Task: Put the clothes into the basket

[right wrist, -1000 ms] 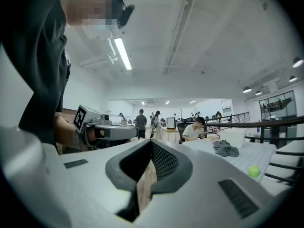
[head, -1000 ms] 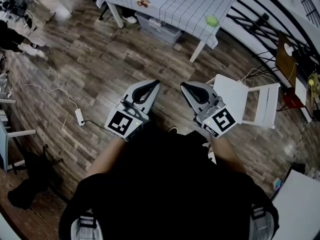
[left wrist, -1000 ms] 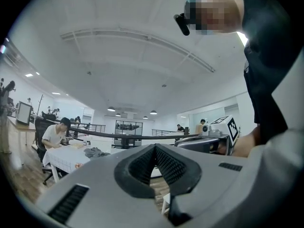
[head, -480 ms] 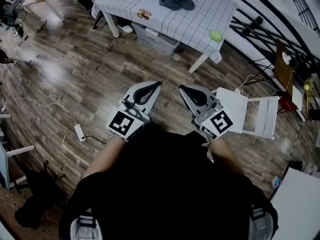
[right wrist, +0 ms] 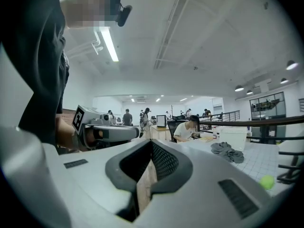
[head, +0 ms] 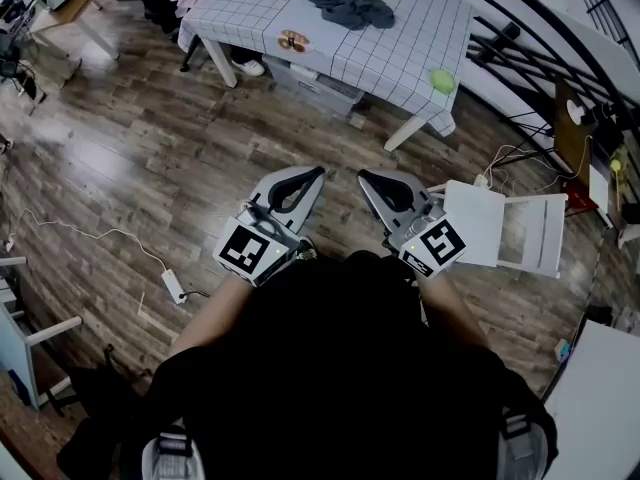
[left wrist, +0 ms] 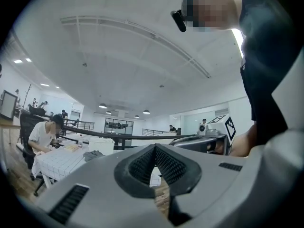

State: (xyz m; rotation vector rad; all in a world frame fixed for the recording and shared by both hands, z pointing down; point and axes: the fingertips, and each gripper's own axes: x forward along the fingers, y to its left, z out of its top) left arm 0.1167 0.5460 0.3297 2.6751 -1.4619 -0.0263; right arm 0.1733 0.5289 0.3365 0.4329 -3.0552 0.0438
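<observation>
Both closed tight, nothing held: left hand-held gripper (head: 312, 175) and right hand-held gripper (head: 367, 178) sat side by side over the floor (head: 150, 168). The clothes (head: 348, 0) lay on the desk (head: 370, 48), well ahead of both.

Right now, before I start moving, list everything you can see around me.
table: one, white cloth with a dark grid, top of the head view
clothes: one heap, dark grey, on the table's far side
ball: one, green, at the table's right corner
storage box: one, pale grey, under the table
chair: one, white, on the floor beside the right gripper
power strip: one, white, with its cable, on the wood floor at left
left gripper: one, grey and white, shut, empty
right gripper: one, grey and white, shut, empty
</observation>
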